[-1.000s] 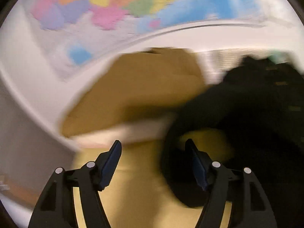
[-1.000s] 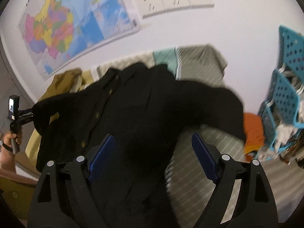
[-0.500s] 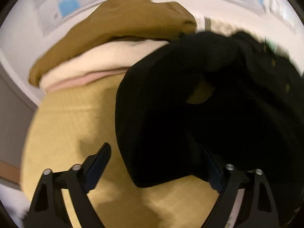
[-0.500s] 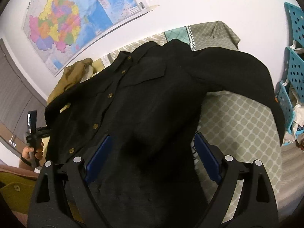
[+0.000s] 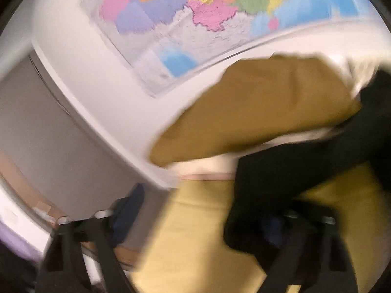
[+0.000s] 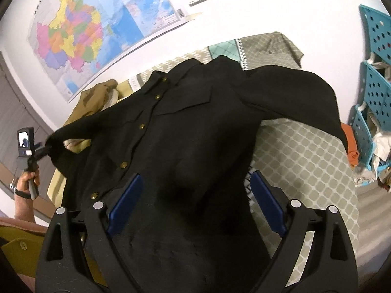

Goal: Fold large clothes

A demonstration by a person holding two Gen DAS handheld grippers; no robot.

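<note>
A black button-front jacket (image 6: 185,131) with brass buttons lies spread on the patterned bed cover (image 6: 300,166). Its right sleeve (image 6: 300,90) lies bent across the cover. My right gripper (image 6: 195,202) is open, low over the jacket's lower body, with fabric between its blue pads (image 6: 125,201). My left gripper (image 5: 200,217) is seen blurred, jaws wide apart, with the black left sleeve end (image 5: 276,190) draped over its right finger. From the right wrist view the left gripper (image 6: 36,149) sits at the sleeve end (image 6: 57,146), which is lifted off the bed.
A tan garment (image 5: 256,112) on cream and pink folded clothes lies at the bed's far left corner, below a wall map (image 6: 97,31). A yellow cover (image 5: 195,232) lies under the left gripper. Teal perforated baskets (image 6: 374,78) and an orange cloth (image 6: 352,146) stand at the right.
The left gripper swung up and left, dragging the black sleeve outward; its view now faces the wall and map. The right gripper stayed open over the jacket, which is flatter than a second ago.
</note>
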